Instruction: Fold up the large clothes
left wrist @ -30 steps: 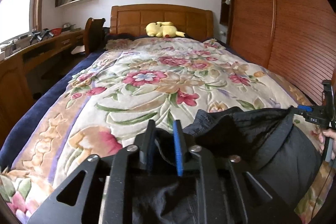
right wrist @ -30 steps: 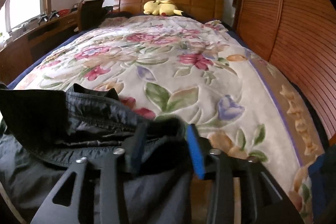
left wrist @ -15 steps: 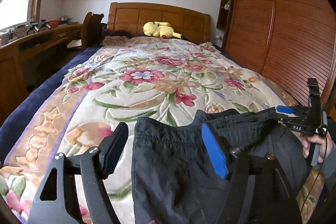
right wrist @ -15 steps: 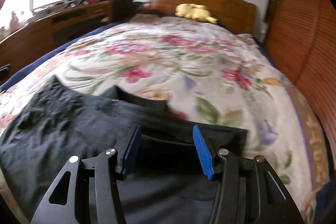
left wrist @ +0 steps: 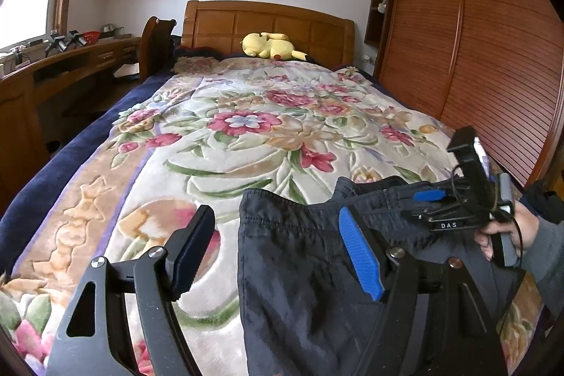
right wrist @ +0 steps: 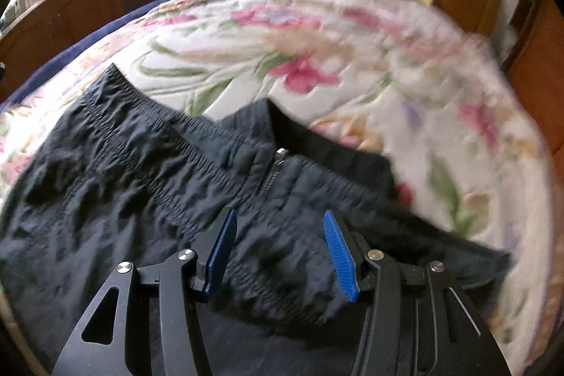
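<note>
A black garment [left wrist: 310, 277] with an elastic band and a zipper lies flat at the foot of the floral bed; it also shows in the right wrist view [right wrist: 158, 199]. My left gripper [left wrist: 278, 252] is open and empty above its left edge, one finger over the blanket, one over the cloth. My right gripper [right wrist: 278, 252] is open and empty just above the garment, below the zipper [right wrist: 273, 173]. In the left wrist view the right gripper [left wrist: 458, 199] shows at the right, held by a hand.
The floral blanket [left wrist: 246, 136] covers the bed. A yellow plush toy [left wrist: 269, 45] lies by the wooden headboard [left wrist: 268, 23]. A desk [left wrist: 53, 69] and chair [left wrist: 155, 44] stand at the left, a wooden wardrobe [left wrist: 476, 41] at the right.
Both grippers opened and let go of the black garment, which now lies flat on the bed. The right gripper swung left over the cloth; its view is blurred.
</note>
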The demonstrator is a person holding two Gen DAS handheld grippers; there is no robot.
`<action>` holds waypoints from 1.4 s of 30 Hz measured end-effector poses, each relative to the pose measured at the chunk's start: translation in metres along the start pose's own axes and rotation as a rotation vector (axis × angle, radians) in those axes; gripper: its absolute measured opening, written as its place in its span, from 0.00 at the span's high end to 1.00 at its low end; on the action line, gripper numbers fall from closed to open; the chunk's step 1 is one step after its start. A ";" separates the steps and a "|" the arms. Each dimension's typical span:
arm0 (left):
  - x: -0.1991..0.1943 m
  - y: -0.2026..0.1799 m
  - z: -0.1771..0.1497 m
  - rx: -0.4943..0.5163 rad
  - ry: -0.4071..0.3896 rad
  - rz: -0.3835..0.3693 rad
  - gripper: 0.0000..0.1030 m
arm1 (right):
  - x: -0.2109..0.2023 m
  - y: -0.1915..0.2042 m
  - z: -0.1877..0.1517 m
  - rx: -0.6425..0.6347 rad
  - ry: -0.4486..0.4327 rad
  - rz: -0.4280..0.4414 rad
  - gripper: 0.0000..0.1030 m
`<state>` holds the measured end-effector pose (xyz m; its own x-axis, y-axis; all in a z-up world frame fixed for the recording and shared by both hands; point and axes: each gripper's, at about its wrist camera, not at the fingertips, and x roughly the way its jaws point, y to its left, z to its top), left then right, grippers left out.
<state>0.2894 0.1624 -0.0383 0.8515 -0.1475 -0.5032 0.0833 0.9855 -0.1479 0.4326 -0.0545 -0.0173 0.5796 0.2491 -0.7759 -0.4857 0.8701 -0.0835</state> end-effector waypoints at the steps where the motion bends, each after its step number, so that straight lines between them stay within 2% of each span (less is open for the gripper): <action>1: -0.001 0.001 0.000 -0.003 0.000 -0.002 0.28 | 0.002 0.000 0.002 0.011 0.005 0.018 0.48; 5: -0.001 0.001 -0.002 -0.001 0.003 -0.009 0.28 | 0.009 -0.005 0.012 0.023 0.058 0.121 0.48; 9: 0.001 -0.004 -0.003 0.009 0.012 -0.022 0.28 | 0.019 0.011 0.011 -0.092 0.127 0.076 0.49; 10: 0.001 -0.006 -0.004 0.015 0.013 -0.024 0.28 | 0.022 0.016 0.010 -0.119 0.139 0.058 0.60; 11: 0.001 -0.007 -0.004 0.019 0.014 -0.024 0.28 | 0.024 0.019 0.010 -0.133 0.152 0.059 0.76; 13: 0.001 -0.010 -0.004 0.026 0.013 -0.027 0.28 | 0.031 0.024 0.011 -0.162 0.174 0.046 0.95; 16: 0.000 -0.013 -0.005 0.033 0.013 -0.032 0.28 | 0.038 0.030 0.013 -0.202 0.168 0.008 1.00; 24: 0.001 -0.016 -0.006 0.038 0.015 -0.047 0.28 | 0.059 0.028 0.022 -0.199 0.131 -0.054 1.00; 25: 0.002 -0.017 -0.007 0.042 0.016 -0.049 0.28 | 0.061 0.026 0.024 -0.193 0.120 -0.073 1.00; 27: 0.002 -0.020 -0.007 0.045 0.018 -0.053 0.28 | 0.064 0.020 0.029 -0.169 0.093 -0.188 1.00; 29: 0.004 -0.023 -0.008 0.045 0.021 -0.061 0.28 | 0.064 0.008 0.032 -0.087 0.100 -0.156 1.00; 33: 0.008 -0.036 -0.011 0.061 0.031 -0.089 0.28 | 0.025 -0.004 0.033 -0.039 -0.025 -0.151 1.00; 36: 0.011 -0.048 -0.014 0.081 0.043 -0.111 0.28 | -0.012 -0.017 0.025 0.012 -0.082 -0.158 1.00; 37: 0.012 -0.051 -0.015 0.087 0.047 -0.118 0.28 | -0.021 -0.022 0.020 0.019 -0.092 -0.162 0.89; 38: 0.013 -0.056 -0.016 0.095 0.052 -0.126 0.28 | -0.029 -0.026 0.015 0.023 -0.094 -0.162 0.68; 39: 0.015 -0.062 -0.018 0.104 0.058 -0.133 0.28 | -0.032 -0.031 0.010 0.027 -0.088 -0.150 0.57; 40: 0.016 -0.065 -0.019 0.110 0.061 -0.139 0.28 | -0.034 -0.035 0.005 0.028 -0.079 -0.148 0.52; 42: 0.018 -0.073 -0.021 0.121 0.068 -0.153 0.28 | -0.031 -0.041 -0.002 0.026 -0.060 -0.178 0.50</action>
<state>0.2880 0.0864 -0.0548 0.7879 -0.2972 -0.5393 0.2736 0.9536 -0.1258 0.4332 -0.0988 0.0085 0.6929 0.1145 -0.7119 -0.3554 0.9133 -0.1990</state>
